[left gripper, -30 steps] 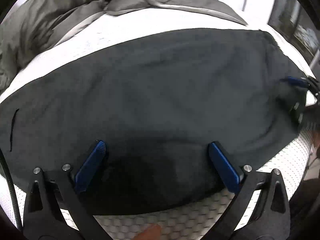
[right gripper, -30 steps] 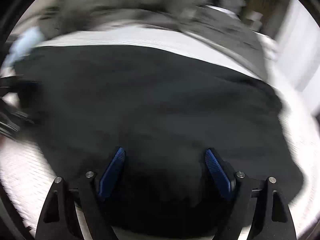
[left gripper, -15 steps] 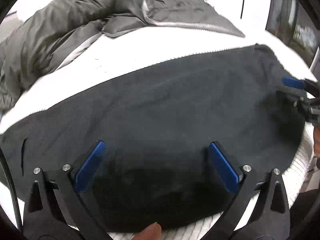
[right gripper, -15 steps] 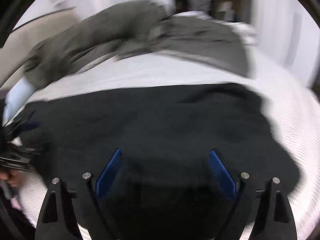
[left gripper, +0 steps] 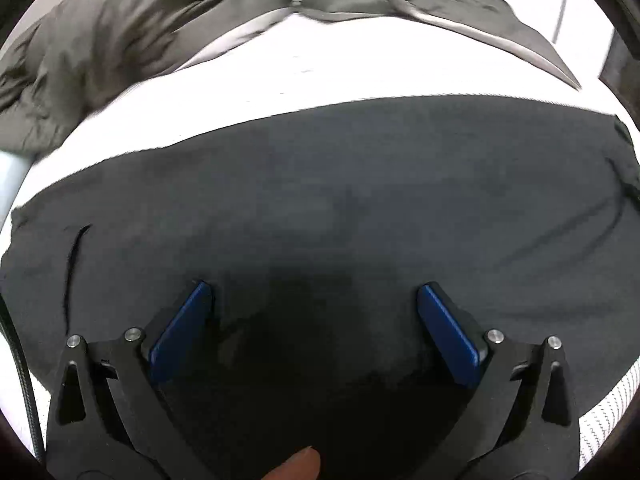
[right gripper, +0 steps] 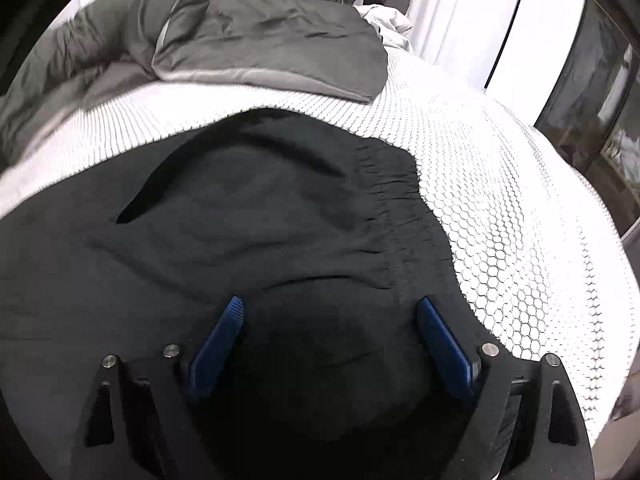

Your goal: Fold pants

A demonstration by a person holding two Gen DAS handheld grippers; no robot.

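Now both grippers hover spread wide over the black pants (left gripper: 320,200), holding nothing: left gripper (left gripper: 314,320), right gripper (right gripper: 328,332). Pants lie flat on the white mattress (right gripper: 520,240), filling each frame's centre and bottom. Since a second ago the right view has swung onto the elastic waistband (right gripper: 392,216), centre right, and the right gripper has left the left view's right edge. Likely lining up a waist-end grab. Grey duvet (right gripper: 260,40) at top.

Left gripper (left gripper: 314,312) splayed above black pants (left gripper: 320,200); grey duvet (left gripper: 120,40) beyond
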